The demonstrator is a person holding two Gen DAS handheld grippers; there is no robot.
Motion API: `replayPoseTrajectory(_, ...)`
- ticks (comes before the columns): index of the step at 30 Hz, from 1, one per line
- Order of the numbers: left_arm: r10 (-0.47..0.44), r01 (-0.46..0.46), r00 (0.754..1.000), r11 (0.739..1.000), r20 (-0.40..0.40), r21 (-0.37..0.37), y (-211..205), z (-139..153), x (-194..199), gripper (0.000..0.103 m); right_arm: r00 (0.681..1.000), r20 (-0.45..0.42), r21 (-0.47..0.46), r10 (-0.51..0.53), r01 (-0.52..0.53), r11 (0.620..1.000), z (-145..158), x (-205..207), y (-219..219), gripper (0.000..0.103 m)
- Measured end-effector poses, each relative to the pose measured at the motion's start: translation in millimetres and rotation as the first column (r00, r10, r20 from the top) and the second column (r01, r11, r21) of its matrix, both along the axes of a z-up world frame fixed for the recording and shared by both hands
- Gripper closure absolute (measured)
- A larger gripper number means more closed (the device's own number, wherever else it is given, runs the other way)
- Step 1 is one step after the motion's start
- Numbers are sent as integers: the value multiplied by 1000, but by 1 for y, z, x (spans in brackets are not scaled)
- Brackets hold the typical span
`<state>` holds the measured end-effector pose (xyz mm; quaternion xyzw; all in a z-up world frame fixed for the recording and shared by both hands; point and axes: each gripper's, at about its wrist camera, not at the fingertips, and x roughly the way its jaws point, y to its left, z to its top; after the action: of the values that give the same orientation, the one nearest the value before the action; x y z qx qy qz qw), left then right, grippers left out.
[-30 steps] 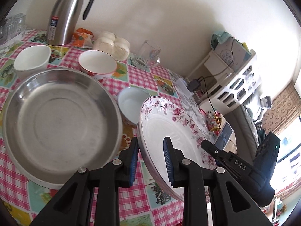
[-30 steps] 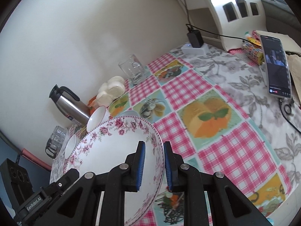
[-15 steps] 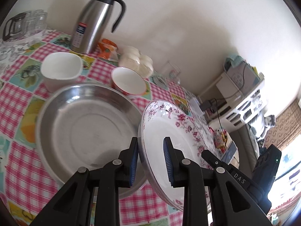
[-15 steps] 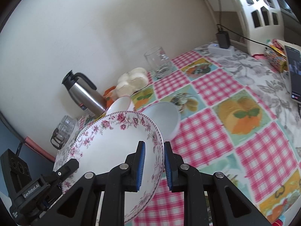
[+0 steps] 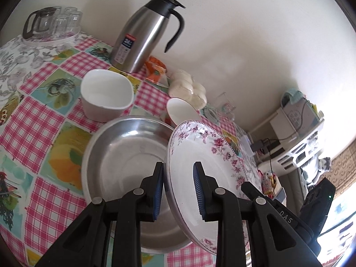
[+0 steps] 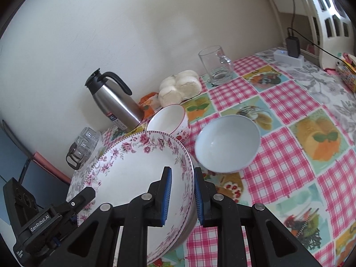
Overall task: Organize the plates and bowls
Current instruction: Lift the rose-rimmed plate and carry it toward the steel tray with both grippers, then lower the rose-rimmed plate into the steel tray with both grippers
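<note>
A white plate with a pink floral rim (image 5: pixel 209 162) (image 6: pixel 138 169) hangs tilted over the right side of a wide steel basin (image 5: pixel 124 160). My left gripper (image 5: pixel 178 175) is shut on the plate's near left rim. My right gripper (image 6: pixel 181 178) is shut on the opposite rim, and its black body (image 5: pixel 278 209) shows past the plate. A squarish white bowl (image 5: pixel 104 95) stands behind the basin. A red-rimmed bowl (image 5: pixel 181 111) (image 6: pixel 166 120) sits just beyond the plate, and a plain white bowl (image 6: pixel 227 144) lies to its right.
A steel thermos jug (image 5: pixel 146 37), an orange packet (image 5: pixel 155 71) and bagged white buns (image 5: pixel 189 89) line the wall. A glass mug (image 6: pixel 217 66) stands further right. A tray of glasses with a glass pot (image 5: pixel 51 24) is at far left. A white shelf unit (image 5: pixel 298 133) stands beyond the table.
Both grippers have carried the floral plate leftwards across the table, from beside the steel basin to over its right side. The plain white bowl now lies to the plate's right.
</note>
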<state>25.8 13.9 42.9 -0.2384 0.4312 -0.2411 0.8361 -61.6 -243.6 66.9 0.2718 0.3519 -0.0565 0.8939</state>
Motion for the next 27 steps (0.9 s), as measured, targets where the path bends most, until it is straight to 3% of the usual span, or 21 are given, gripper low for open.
replayPoseTrajectory(13, 57, -56, 997, 998, -56, 19, 10, -22, 25, 76, 999, -31, -29, 24, -25, 999, -5, 41, 14, 82)
replayPoseTrajectory(27, 82, -70, 989, 993, -125, 98, 11, -52, 37, 76, 988, -149, -34, 49, -54, 998, -46, 61, 25, 82)
